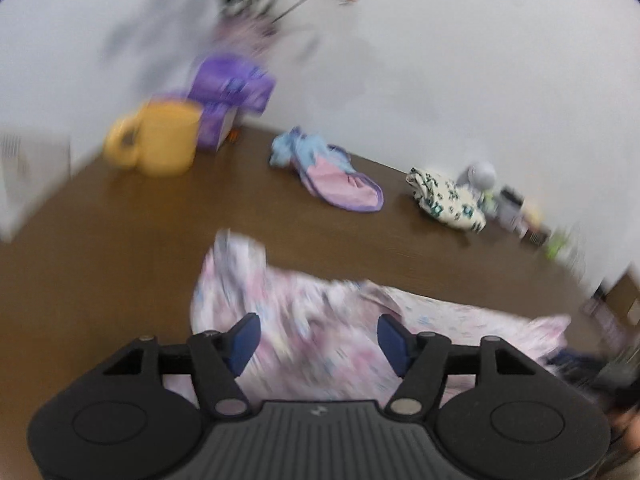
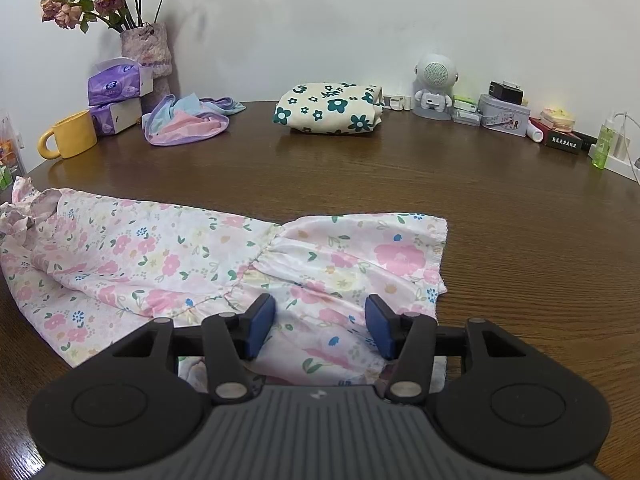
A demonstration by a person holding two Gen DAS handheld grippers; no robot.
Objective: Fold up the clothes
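Dark brown wood-grain bench (image 2: pixel 520 240) carries a white thin-fabric garment with pink floral print (image 2: pixel 168 256), spread flat across the near left and centre, hem edge to the right, ruffled end at far left.

R gripper (image 2: pixel 320 320): black frame, blue pads, jaws about half open, standing over the hem portion of the garment. Cloth lies below and between the pads; no pinch visible, nothing held.

L gripper (image 1: pixel 318 336): view blurred. Jaws well apart, over the bunched, rumpled end of the same garment (image 1: pixel 304 320). Pads not pressing on the cloth; nothing held.

At rear of bench, well apart from the garment: folded cream cloth with dark green flower print (image 2: pixel 328 110), centre; crumpled pink, blue and lilac cloth (image 2: pixel 188 120), left; yellow ceramic mug (image 2: pixel 70 136) beside two stacked purple tissue packs (image 2: pixel 118 94); pale textured vase with dried roses (image 2: pixel 150 50); small white astronaut-shaped speaker (image 2: pixel 434 84), right rear, with assorted tins and boxes beside it.
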